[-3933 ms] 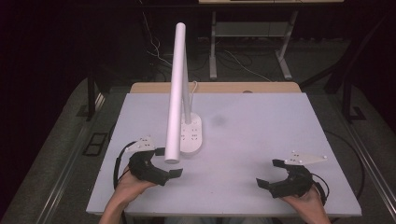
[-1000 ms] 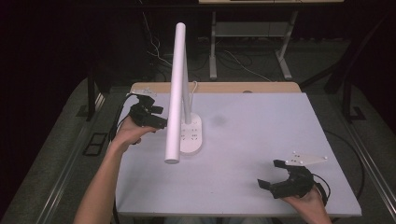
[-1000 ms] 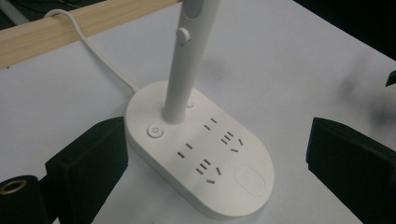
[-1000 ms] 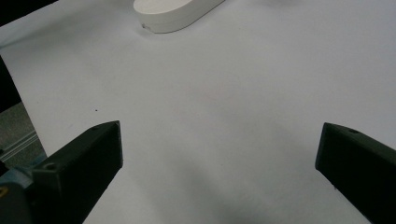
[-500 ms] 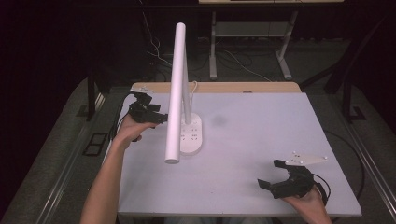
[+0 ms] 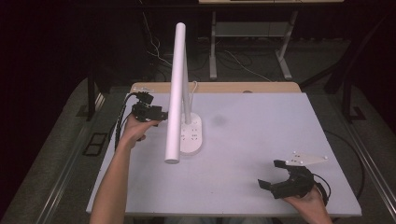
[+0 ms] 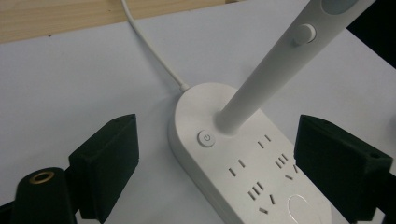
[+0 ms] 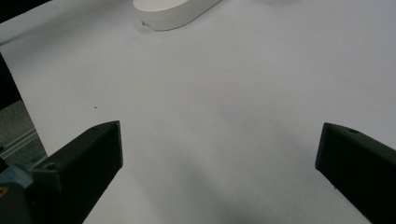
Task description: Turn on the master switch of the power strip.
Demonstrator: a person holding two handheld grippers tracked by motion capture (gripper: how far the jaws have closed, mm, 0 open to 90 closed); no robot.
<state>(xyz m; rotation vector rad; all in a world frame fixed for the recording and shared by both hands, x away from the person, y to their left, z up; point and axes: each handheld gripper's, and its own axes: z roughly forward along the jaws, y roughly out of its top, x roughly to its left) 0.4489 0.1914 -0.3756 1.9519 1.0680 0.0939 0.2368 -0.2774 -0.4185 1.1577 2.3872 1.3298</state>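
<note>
Your left tongs (image 7: 215,182), jaws apart and just narrowing on nothing, hover over the lamp base (image 7: 243,158) at the table's (image 6: 261,140) far left, right tongs (image 6: 279,176) idle and open; next, press the power button (image 7: 206,138).

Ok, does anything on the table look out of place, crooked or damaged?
Nothing stands out. The lamp stands on its socket base, flat on the table, with its cord running off the far edge. The left gripper is open beside the post; the right gripper rests open near the front edge.
</note>
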